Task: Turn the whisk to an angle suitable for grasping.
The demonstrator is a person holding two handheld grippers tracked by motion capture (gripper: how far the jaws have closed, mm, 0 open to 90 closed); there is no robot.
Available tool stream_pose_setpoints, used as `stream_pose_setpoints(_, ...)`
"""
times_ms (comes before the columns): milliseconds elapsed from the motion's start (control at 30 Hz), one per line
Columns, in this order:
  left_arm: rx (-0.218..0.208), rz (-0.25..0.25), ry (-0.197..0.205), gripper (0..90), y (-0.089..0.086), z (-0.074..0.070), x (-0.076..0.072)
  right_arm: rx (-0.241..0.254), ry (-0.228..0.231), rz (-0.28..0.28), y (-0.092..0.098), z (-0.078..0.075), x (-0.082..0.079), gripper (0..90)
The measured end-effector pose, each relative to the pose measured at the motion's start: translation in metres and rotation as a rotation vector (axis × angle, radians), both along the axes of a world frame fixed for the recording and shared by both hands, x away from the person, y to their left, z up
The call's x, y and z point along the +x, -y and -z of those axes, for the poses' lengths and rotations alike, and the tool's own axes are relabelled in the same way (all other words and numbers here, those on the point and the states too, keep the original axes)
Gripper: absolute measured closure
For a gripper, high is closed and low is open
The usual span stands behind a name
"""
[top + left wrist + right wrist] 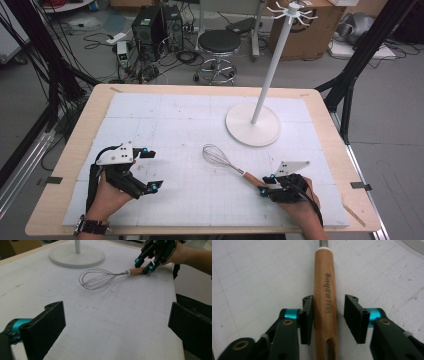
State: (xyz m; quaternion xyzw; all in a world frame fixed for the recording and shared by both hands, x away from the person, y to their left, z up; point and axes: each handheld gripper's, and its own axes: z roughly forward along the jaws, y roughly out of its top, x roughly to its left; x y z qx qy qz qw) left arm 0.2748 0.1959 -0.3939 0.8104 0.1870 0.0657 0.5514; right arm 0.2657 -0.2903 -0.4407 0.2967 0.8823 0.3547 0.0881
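The whisk (227,164) lay flat on the desk (150,120). The right hand-held gripper (328,317) straddled its handle, released; the left hand-held gripper (150,170) idled, released. Lifting remained outstanding.

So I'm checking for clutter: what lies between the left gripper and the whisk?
Nothing: in the left gripper view, bare gridded mat runs from the left gripper to the whisk.

Open mat (190,195) between hands; white stand (252,124) blocks far right.
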Motion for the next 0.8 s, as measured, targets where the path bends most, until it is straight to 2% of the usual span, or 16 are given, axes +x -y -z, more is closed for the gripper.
stream_pose_setpoints(100,-0.007,-0.002,0.000,1.7,0.000,0.000,0.000,-0.011,0.005,-0.004,-0.002,0.000,0.001,68.6)
stream_pose_setpoints(267,-0.003,0.002,0.001,1.7,0.001,0.000,0.000,-0.030,0.018,-0.032,-0.011,-0.001,0.000,69.4)
stream_pose_setpoints(733,-0.004,-0.009,0.003,1.7,-0.002,-0.001,-0.005,-0.089,0.078,-0.162,-0.065,-0.003,0.004,69.5)
stream_pose_setpoints(800,-0.006,-0.010,0.000,1.7,-0.003,-0.001,-0.006,-0.075,0.082,-0.183,-0.072,-0.003,0.007,69.4)
